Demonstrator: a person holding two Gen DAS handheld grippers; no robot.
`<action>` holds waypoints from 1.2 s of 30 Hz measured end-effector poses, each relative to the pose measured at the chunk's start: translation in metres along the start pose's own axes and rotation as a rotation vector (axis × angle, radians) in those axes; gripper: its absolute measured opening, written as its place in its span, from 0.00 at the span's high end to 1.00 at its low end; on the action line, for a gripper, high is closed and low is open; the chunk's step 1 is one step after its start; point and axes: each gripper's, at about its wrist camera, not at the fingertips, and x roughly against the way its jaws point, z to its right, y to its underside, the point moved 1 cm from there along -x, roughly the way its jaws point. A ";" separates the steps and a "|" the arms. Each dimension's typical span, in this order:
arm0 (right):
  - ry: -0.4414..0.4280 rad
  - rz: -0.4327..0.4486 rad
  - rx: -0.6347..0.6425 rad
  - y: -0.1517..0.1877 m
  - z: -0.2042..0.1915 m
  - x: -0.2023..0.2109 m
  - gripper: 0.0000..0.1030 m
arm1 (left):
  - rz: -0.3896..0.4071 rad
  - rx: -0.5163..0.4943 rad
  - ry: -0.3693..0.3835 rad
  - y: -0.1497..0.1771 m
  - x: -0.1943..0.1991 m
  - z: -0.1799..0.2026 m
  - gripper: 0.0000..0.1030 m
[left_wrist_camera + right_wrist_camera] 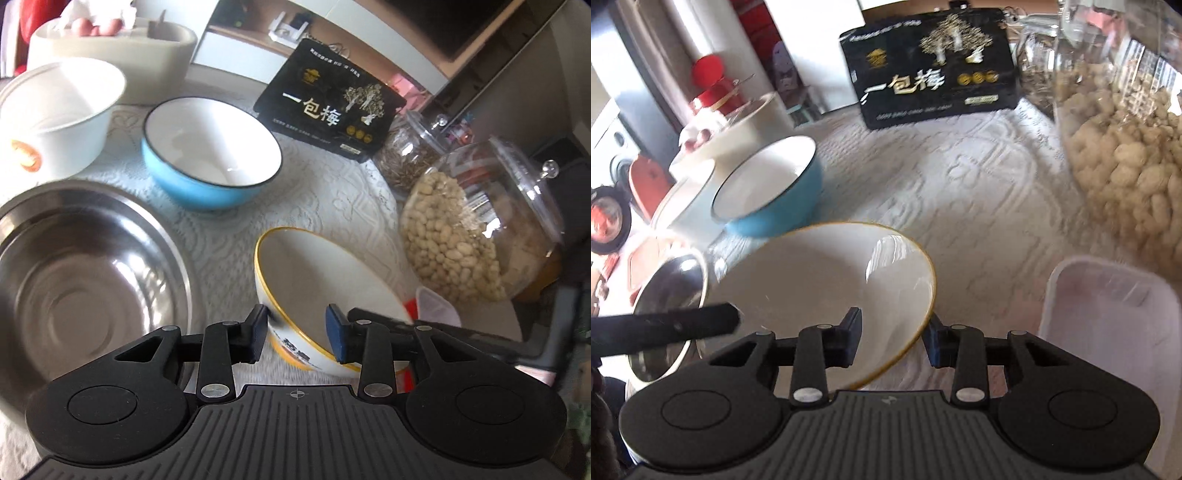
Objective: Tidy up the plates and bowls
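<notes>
Gripping gold-rimmed bowl [820, 284] by its rim, right gripper [892, 338] clamped; left gripper [295, 332] half-open astride it, pads apparently clear; lift level, nest into steel basin [85, 273].

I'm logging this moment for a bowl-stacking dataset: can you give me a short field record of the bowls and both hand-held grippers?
bowl in play: yellow-rimmed bowl, tilted, empty
right hand-held gripper: straddles its rim, one finger inside, one outside; appears clamped
left hand-held gripper: at the bowl's lower wall; grip unclear
other bowls: blue bowl, white bowl, stainless steel bowl; all upright, empty
nearby: glass jar of pale nuts
surface: lace tablecloth
</notes>
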 end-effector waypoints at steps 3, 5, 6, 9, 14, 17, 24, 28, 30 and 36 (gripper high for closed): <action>-0.009 -0.012 -0.011 0.008 -0.005 0.002 0.64 | -0.006 -0.009 -0.008 0.010 0.006 -0.003 0.63; -0.028 -0.009 -0.009 0.013 -0.007 0.005 0.64 | -0.021 0.000 -0.024 0.017 0.005 -0.007 0.63; -0.037 -0.007 -0.009 0.016 -0.007 0.007 0.64 | -0.028 0.017 -0.025 0.020 0.004 -0.011 0.63; -0.034 0.007 0.005 0.022 -0.012 0.010 0.64 | -0.023 0.057 -0.007 0.027 0.008 -0.020 0.65; 0.000 -0.013 0.005 0.022 -0.017 0.009 0.63 | -0.006 0.032 -0.005 0.033 0.020 -0.016 0.65; 0.004 -0.027 0.005 0.024 -0.020 0.012 0.63 | -0.008 0.034 -0.002 0.035 0.024 -0.018 0.65; 0.022 -0.051 0.026 0.029 -0.028 0.014 0.63 | -0.002 0.040 0.111 0.037 0.035 -0.016 0.74; 0.033 -0.058 0.028 0.029 -0.029 0.013 0.62 | -0.019 0.009 0.114 0.041 0.032 -0.008 0.74; 0.028 -0.059 0.026 0.029 -0.028 0.013 0.62 | -0.017 0.018 0.105 0.042 0.032 -0.008 0.74; 0.015 -0.079 0.024 0.033 -0.027 0.009 0.63 | 0.072 0.008 -0.001 0.035 0.044 -0.011 0.74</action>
